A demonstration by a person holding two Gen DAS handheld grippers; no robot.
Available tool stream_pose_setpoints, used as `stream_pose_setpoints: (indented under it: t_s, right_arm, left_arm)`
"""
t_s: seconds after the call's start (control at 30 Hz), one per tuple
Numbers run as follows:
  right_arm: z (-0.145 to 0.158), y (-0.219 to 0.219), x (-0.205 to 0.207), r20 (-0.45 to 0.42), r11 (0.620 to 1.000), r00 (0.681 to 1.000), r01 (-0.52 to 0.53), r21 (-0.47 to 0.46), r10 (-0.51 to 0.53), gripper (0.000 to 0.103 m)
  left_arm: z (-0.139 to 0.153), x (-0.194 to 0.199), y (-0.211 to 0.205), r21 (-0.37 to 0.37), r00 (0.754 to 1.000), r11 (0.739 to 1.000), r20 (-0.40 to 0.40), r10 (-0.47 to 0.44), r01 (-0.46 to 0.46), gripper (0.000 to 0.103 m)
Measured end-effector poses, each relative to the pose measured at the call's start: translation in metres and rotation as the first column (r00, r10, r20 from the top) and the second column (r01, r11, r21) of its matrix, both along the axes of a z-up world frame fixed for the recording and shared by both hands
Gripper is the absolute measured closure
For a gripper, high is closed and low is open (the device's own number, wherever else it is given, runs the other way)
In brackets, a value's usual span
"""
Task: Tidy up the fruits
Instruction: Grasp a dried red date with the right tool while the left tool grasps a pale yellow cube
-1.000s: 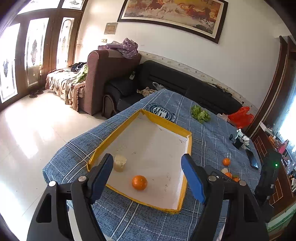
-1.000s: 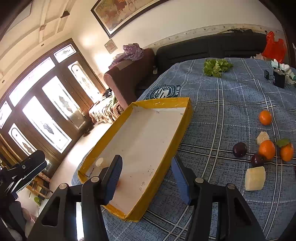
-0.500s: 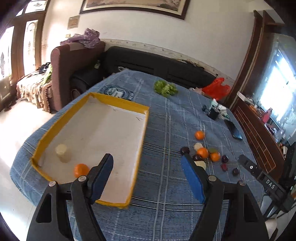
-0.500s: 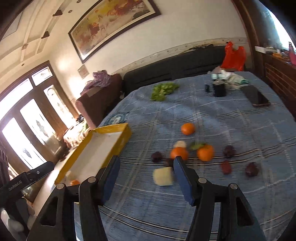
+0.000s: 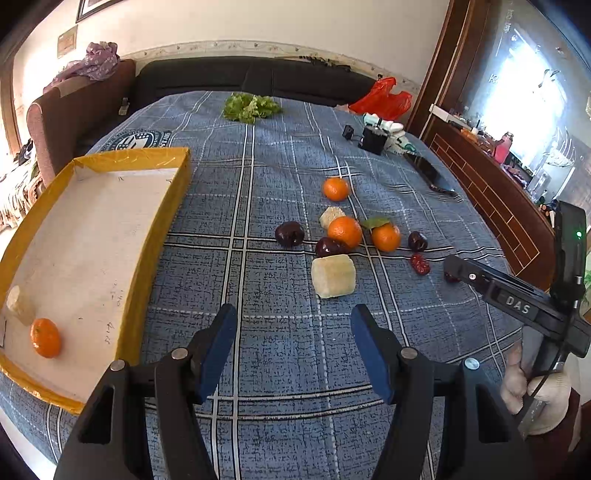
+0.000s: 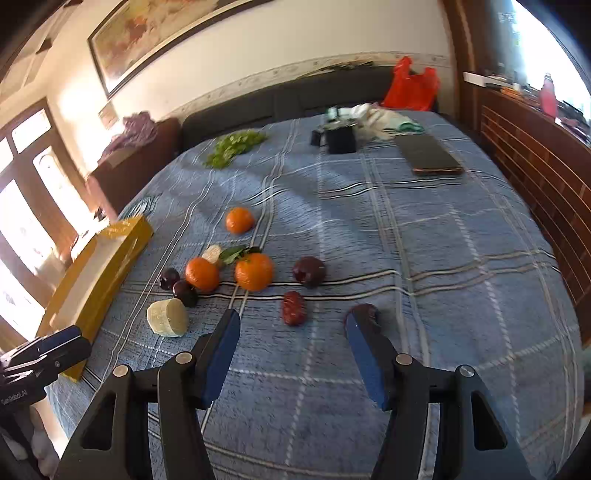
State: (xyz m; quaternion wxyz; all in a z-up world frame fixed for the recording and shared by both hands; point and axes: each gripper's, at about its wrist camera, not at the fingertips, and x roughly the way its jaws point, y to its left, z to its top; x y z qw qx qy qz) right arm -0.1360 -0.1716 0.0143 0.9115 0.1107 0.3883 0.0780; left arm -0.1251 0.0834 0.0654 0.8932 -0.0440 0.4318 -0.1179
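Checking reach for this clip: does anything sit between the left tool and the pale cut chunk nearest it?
Nothing visible does. The left tool is open, with only bare blue plaid cloth between it and the pale cut chunk.

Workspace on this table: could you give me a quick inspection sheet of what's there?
Surface: blue plaid cloth.
Job's things: yellow tray holding one orange and a pale chunk; three oranges, dark plums, red dates and a pale block loose on the cloth.
Clutter: lettuce, phone, red bag.
Grippers: left gripper and right gripper open, empty.
Cables: nothing seen.
Surroundings: dark sofa, framed painting.
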Motion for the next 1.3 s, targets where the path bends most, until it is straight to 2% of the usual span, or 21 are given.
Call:
stream_pose_setpoints:
  t_s: [0.1,0.27,0.4,0.5,0.63,0.67,0.7,0.73,0.8,0.83,0.93,1.1,1.17,1.3]
  right_arm:
    - [-0.011,0.013,0.019,-0.033,0.998,0.999,-0.038,-0.054,0.036,0.041]
    - [-0.029,0.028,0.043,-0.080,0.993,0.994,-0.079,-0.086,0.072,0.050]
    - [-0.039,0.028,0.049,-0.087,0.994,0.993,-0.085,-0.067,0.079,0.070]
    - [-0.039,0.027,0.048,-0.081,0.995,0.993,-0.085,-0.052,0.081,0.074]
    - [-0.038,0.027,0.048,-0.077,0.995,0.993,-0.088,-0.040,0.084,0.075]
    - [-0.038,0.027,0.047,-0.075,0.995,0.994,-0.089,-0.040,0.085,0.075]
    - [-0.038,0.028,0.047,-0.072,0.995,0.994,-0.090,-0.039,0.087,0.075]
    - [-0.037,0.028,0.046,-0.068,0.995,0.994,-0.091,-0.040,0.088,0.075]
    - [-0.036,0.029,0.044,-0.060,0.995,0.994,-0.092,-0.045,0.089,0.075]
    - [-0.036,0.030,0.043,-0.055,0.994,0.994,-0.093,-0.050,0.090,0.075]
    - [-0.033,0.034,0.040,-0.037,0.993,0.995,-0.097,-0.066,0.094,0.079]
    - [-0.016,0.043,0.028,0.023,0.992,0.994,-0.104,-0.072,0.106,0.084]
    - [-0.005,0.054,0.019,0.039,0.989,0.990,-0.133,-0.059,0.135,0.087]
    - [0.024,0.087,0.007,0.068,0.971,0.969,-0.238,0.001,0.237,0.088]
  left_arm:
    - [-0.009,0.011,-0.002,-0.007,1.000,1.000,-0.027,0.004,-0.004,0.040]
    - [-0.020,0.030,-0.015,-0.005,0.999,1.000,-0.051,-0.008,0.008,0.040]
    - [-0.024,0.043,-0.033,0.027,0.999,0.999,-0.035,-0.029,0.030,0.040]
    - [-0.028,0.051,-0.046,0.060,0.998,0.997,-0.022,-0.050,0.051,0.040]
    - [-0.040,0.060,-0.058,0.104,0.998,0.993,-0.035,-0.054,0.057,0.040]
    - [-0.043,0.062,-0.060,0.106,0.998,0.993,-0.039,-0.054,0.058,0.043]
    - [-0.045,0.063,-0.060,0.108,0.998,0.993,-0.042,-0.050,0.054,0.052]
    - [-0.046,0.063,-0.059,0.077,0.996,0.995,-0.051,-0.067,0.071,0.069]
    - [-0.044,0.061,-0.058,0.093,0.998,0.994,-0.040,-0.052,0.055,0.069]
    - [-0.040,0.058,-0.054,0.098,0.999,0.994,-0.023,-0.038,0.040,0.069]
    - [-0.025,0.048,-0.035,0.042,1.000,0.999,0.001,-0.006,0.006,0.069]
    - [0.012,0.019,0.023,-0.013,0.995,0.997,0.071,0.072,-0.071,0.069]
    - [0.029,0.008,0.057,-0.021,0.986,0.992,0.104,0.128,-0.126,0.069]
    - [0.052,-0.012,0.119,-0.054,0.959,0.971,0.154,0.240,-0.234,0.069]
